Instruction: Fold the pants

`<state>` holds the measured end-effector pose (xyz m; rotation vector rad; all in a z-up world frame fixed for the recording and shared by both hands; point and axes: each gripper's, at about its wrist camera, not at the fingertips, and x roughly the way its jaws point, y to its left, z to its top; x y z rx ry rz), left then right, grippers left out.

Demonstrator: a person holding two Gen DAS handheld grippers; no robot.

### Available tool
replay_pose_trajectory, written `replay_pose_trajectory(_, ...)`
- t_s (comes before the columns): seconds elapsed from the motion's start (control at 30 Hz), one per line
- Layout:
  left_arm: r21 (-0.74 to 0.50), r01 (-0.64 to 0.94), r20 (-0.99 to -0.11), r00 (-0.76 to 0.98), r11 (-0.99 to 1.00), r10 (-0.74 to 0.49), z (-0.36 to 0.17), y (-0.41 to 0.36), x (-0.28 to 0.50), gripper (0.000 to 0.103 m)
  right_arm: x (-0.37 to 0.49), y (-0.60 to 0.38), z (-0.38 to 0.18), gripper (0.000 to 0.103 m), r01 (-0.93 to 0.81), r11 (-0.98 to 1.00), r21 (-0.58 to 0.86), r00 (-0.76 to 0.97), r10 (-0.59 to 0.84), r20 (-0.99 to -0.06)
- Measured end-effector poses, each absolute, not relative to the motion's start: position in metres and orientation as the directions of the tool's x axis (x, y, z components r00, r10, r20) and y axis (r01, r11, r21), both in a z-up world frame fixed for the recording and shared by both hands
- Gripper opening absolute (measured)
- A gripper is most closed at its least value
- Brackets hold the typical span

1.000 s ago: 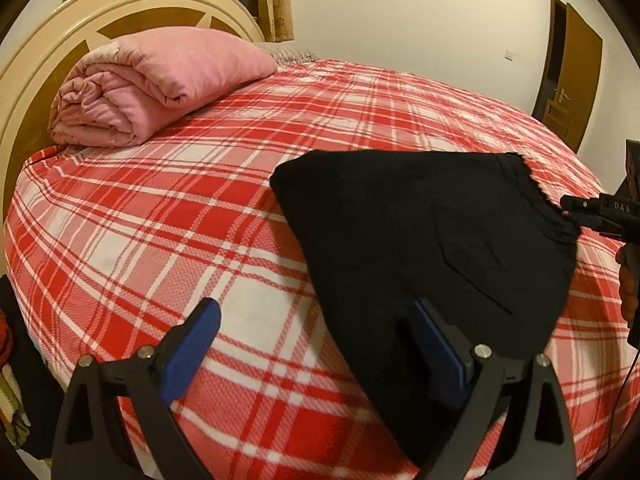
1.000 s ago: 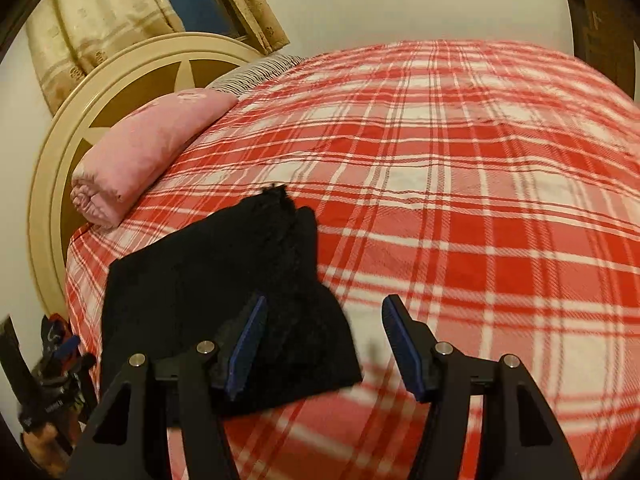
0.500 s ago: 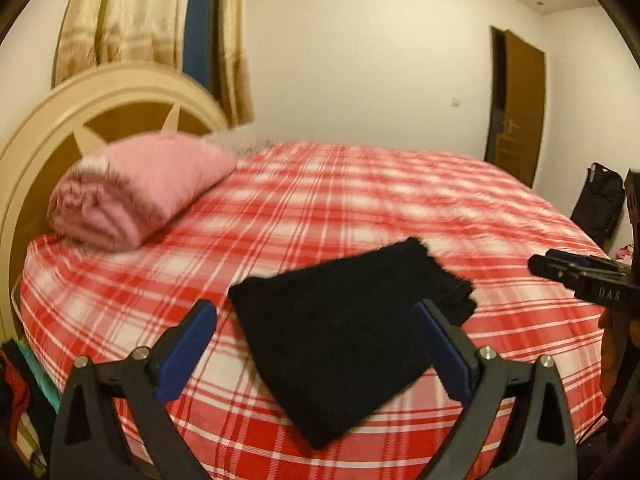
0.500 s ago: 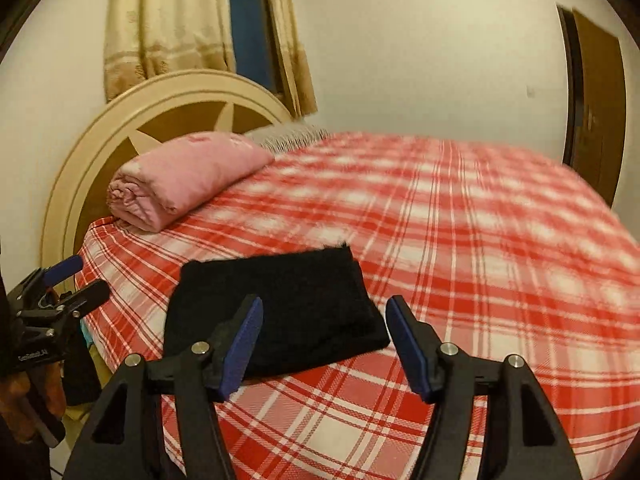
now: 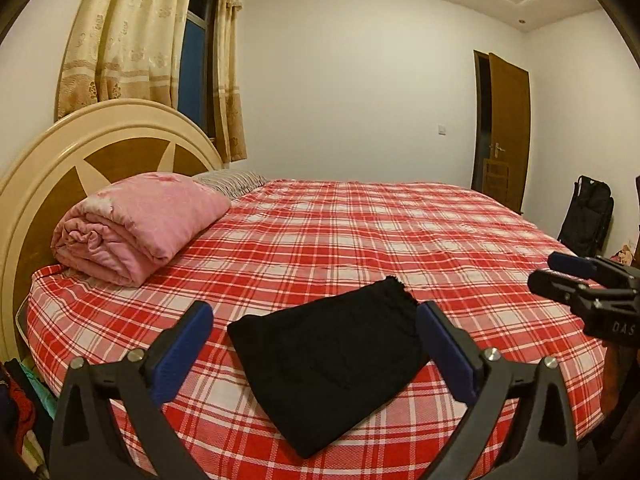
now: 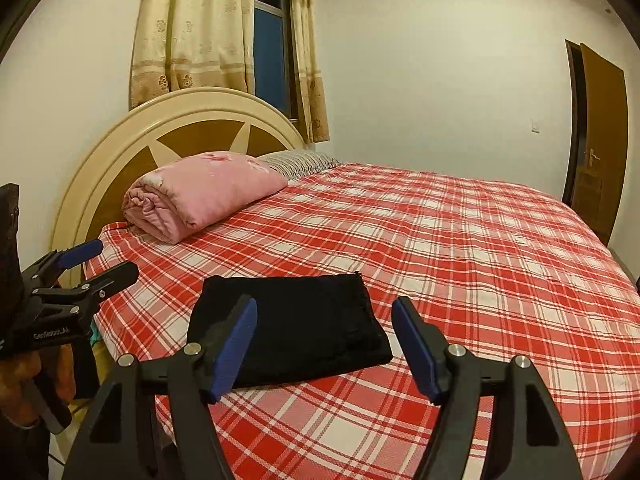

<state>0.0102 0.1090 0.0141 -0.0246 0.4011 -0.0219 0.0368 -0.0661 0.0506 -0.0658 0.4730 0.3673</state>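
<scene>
The black knitted pants point(image 5: 334, 364) lie folded into a compact, thick rectangle near the front edge of the bed with the red-and-white plaid cover point(image 5: 360, 240). In the right wrist view the bundle point(image 6: 292, 336) looks flat and neat, with a slightly frayed, ribbed edge along its right side. Nothing touches it.

Going left to right in the left wrist view: the round cream-and-brown headboard point(image 5: 80, 160) stands at the far left, with beige patterned curtains point(image 5: 120, 40) and a dark window behind it. A rolled pink quilt point(image 5: 136, 224) rests against the headboard, and a striped pillow point(image 5: 232, 179) sits just beside it. The left hand-held gripper point(image 5: 316, 344) hangs before the bed, its blue-padded fingers spread wide and holding nothing, with the pants seen between them. A brown wooden door point(image 5: 506, 132) stands in the far wall, and a black bag point(image 5: 586, 216) leans beside it. The right hand-held gripper point(image 5: 556, 270) shows at the right edge, apart from the pants; in its own view point(image 6: 324, 344) its fingers are spread and empty.
</scene>
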Motion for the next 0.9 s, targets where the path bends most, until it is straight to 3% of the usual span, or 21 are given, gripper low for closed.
replay_pose_trajectory(0.9, -0.011, 0.014, -0.395, 0.919, 1.000, -0.017, 0.013, 0.104, 0.005, 0.103, 0.031, -0.067, 0.041, 0.071, -0.366, 0.930, 0.042, 0.820, 0.344, -0.458)
